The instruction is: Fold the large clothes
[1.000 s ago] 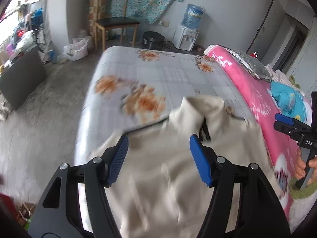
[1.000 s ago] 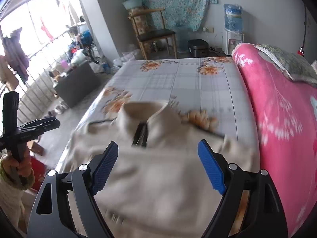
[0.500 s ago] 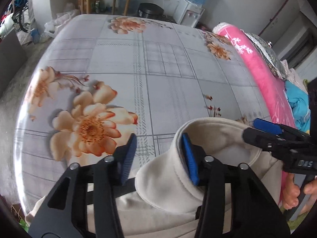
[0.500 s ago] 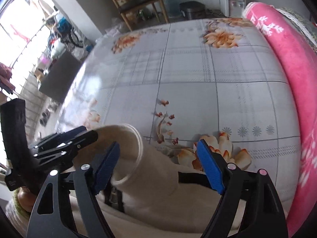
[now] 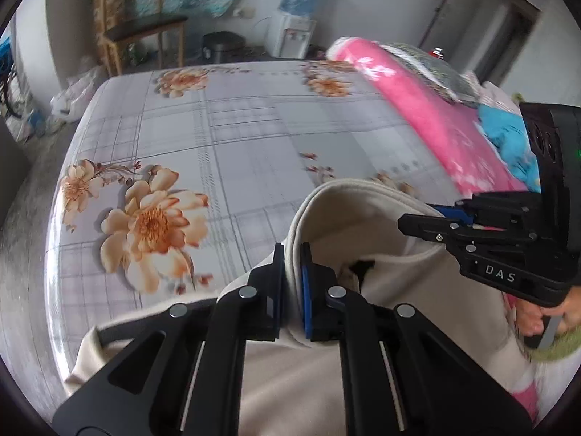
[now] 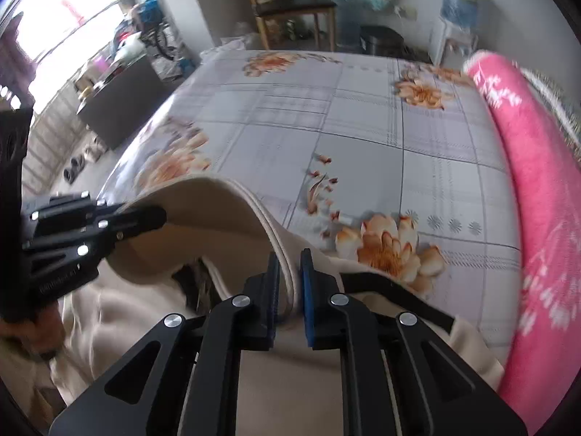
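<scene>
A beige high-collared garment (image 5: 363, 225) lies at the near end of a bed with a grey floral sheet (image 5: 225, 145). My left gripper (image 5: 291, 254) is shut on the left side of the collar. My right gripper (image 6: 289, 259) is shut on the collar's right side (image 6: 225, 214). Each gripper shows in the other's view: the right one (image 5: 428, 223) at the far right, the left one (image 6: 145, 218) at the far left. The collar stands up between them. The garment's body (image 6: 290, 381) runs under both grippers, its lower part hidden.
A rolled pink blanket (image 5: 417, 109) lies along the bed's right side (image 6: 537, 196). A wooden chair (image 5: 145, 29), a water dispenser (image 5: 297, 18) and a dark bin (image 5: 221, 47) stand beyond the bed's far end. A dark cabinet (image 6: 120, 98) stands left.
Both grippers have closed on the collar, one on each side. A second ago both were open above the spread garment; they came down and forward to the collar.
</scene>
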Motion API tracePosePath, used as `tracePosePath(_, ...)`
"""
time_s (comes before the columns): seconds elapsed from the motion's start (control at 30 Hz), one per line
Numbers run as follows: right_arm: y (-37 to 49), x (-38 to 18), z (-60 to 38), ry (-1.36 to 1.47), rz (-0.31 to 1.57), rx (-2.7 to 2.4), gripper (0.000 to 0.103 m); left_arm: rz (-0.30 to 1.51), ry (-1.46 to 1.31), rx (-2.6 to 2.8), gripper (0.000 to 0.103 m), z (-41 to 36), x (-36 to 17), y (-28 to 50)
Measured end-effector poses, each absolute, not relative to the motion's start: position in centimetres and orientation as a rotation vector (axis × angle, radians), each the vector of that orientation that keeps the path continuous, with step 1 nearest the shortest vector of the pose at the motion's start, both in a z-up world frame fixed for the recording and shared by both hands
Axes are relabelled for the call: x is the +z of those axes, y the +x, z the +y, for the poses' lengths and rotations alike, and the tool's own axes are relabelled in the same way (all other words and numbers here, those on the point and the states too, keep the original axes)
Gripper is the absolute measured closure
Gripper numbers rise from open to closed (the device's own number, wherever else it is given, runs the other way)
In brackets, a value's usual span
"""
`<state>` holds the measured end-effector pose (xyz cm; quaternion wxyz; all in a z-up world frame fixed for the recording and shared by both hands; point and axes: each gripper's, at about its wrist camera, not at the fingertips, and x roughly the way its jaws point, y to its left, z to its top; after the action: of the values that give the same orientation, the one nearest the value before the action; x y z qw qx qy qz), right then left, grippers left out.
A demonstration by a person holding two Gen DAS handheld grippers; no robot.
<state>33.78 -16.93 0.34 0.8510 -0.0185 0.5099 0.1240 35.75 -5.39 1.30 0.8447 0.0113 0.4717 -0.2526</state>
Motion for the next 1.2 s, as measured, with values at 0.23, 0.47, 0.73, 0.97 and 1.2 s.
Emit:
tracePosePath(0.23, 27.0, -0.7, -16.9, -0.133, 1.058, 0.259, 0.094, 0.970, 0.135, -0.597, 0.095, -5.0, 0.7, 29.3)
tracePosePath(0.47, 23.9, -1.6, -16.6, -0.215, 1.085, 0.318, 0.081, 1.057, 0.214, -0.583, 0.094, -5.5, -3.8, 26.9)
tracePosePath(0.73, 24.6, 3.3, -14.4, -0.112, 0.937, 0.419, 0.050, 1.052, 0.188, -0.609, 0.086, -4.7, -3.3, 26.0)
tracePosePath(0.97, 27.1, -4.2, -12.5, -0.119, 1.113, 0.358, 0.063, 1.022, 0.144, -0.638, 0.084, -2.5, -1.3, 23.9)
tracePosePath(1.2, 25.3, -4.4, -12.3, -0.150, 1.104, 0.348, 0.063, 1.033, -0.031, -0.603, 0.081, -2.2, -1.3, 27.9)
